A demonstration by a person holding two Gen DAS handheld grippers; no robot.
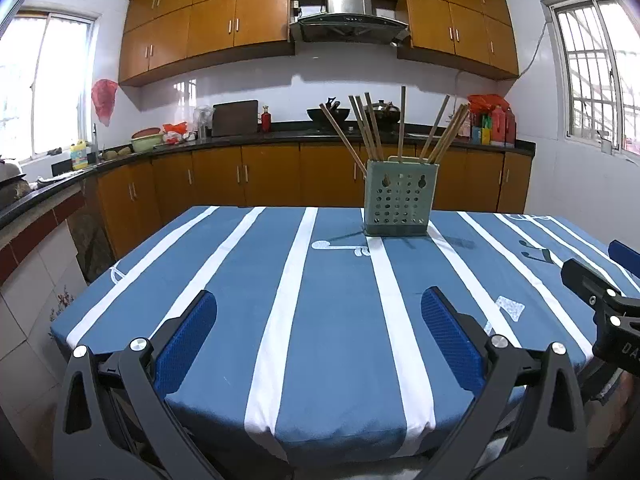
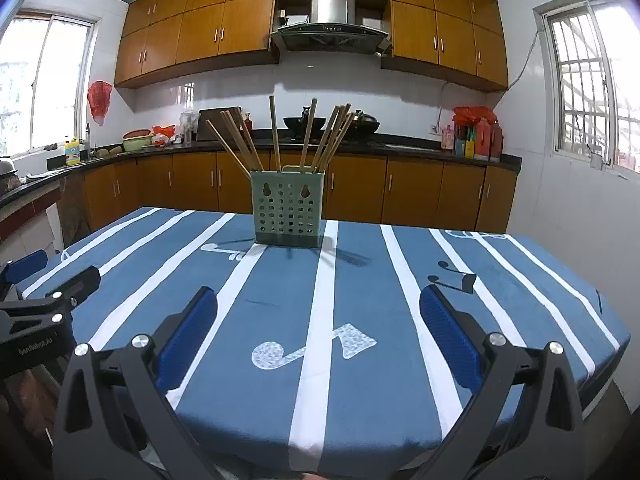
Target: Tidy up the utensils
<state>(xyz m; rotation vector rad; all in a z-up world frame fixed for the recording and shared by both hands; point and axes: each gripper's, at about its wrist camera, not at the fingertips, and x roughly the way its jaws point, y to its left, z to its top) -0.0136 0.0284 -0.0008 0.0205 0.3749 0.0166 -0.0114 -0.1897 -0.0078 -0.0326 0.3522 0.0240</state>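
A pale green perforated utensil holder stands upright near the far edge of the table. Several wooden chopsticks lean out of its top in different directions. My left gripper hovers over the near edge of the table, open, with nothing between its blue pads. My right gripper is also open and empty above the near edge. Each gripper shows at the side of the other's view: the right gripper and the left gripper.
A blue tablecloth with white stripes and music-note prints covers the table. Behind it runs a black kitchen counter with wooden cabinets, a wok, bottles and bowls. A counter corner lies close on the left. Windows flank both sides.
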